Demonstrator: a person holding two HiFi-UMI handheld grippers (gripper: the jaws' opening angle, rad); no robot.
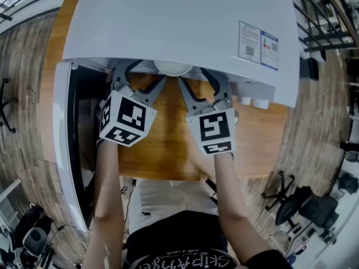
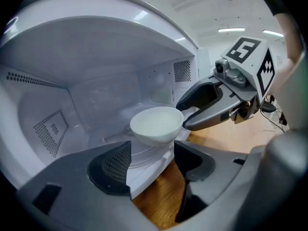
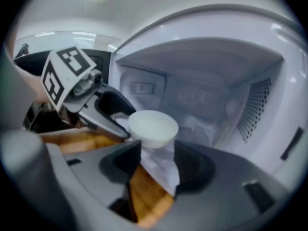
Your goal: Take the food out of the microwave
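The bowl [image 1: 173,68] is sitting just inside the mouth of the microwave [image 1: 168,21], upright on the front of its floor and not yet lifted. The door [image 1: 63,144] is standing swung wide at the microwave's left, so nothing is blocking your way in.

You are holding the left gripper [image 1: 140,78] at the left of the mouth and the right gripper [image 1: 202,83] at the right of it, both angling inward and down. Both claws are gaping wide with nothing pinched. In each gripper's own view the bowl is showing beyond the pads, not between them. Each gripper's inner jaw is lying right by the rim, but I cannot tell whether it is touching.

This pairing is looking like a two-sided lift. A smooth, round bowl is probably needing a pinch on its rim from each side so that it is staying level while coming out of the microwave.
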